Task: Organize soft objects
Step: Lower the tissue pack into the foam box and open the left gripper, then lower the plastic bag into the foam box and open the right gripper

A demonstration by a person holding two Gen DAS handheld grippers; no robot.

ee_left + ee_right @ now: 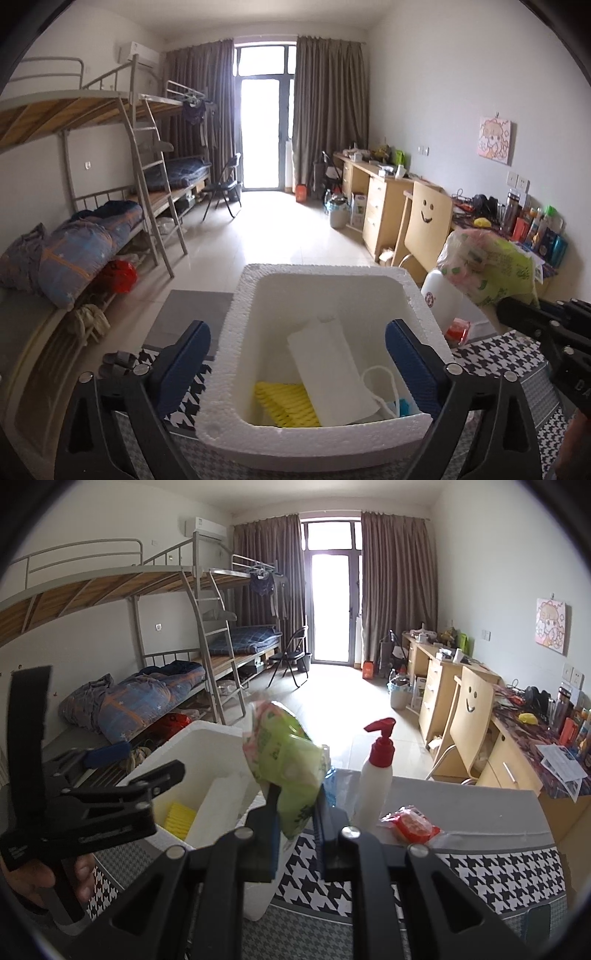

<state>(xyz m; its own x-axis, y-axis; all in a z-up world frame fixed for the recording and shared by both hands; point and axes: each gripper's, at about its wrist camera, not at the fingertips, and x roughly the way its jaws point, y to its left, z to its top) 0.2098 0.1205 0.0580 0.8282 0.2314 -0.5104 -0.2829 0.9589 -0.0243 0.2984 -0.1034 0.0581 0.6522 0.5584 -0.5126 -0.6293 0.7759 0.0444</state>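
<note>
A white foam box (321,280) stands on the houndstooth table; it also shows in the right wrist view (207,738). Inside lie a yellow sponge (286,402), a white foam sheet (328,373) and a face mask (397,400). My left gripper (297,354) is open and empty, its blue pads either side of the box. My right gripper (297,801) is shut on a green and pink soft packet (286,760), held in the air by the box's right rim; the packet also shows in the left wrist view (487,266).
A white pump bottle with a red top (376,775) and a red wrapped packet (412,825) sit on the table right of the box. A wooden chair (469,716), desks and bunk beds (147,686) stand beyond.
</note>
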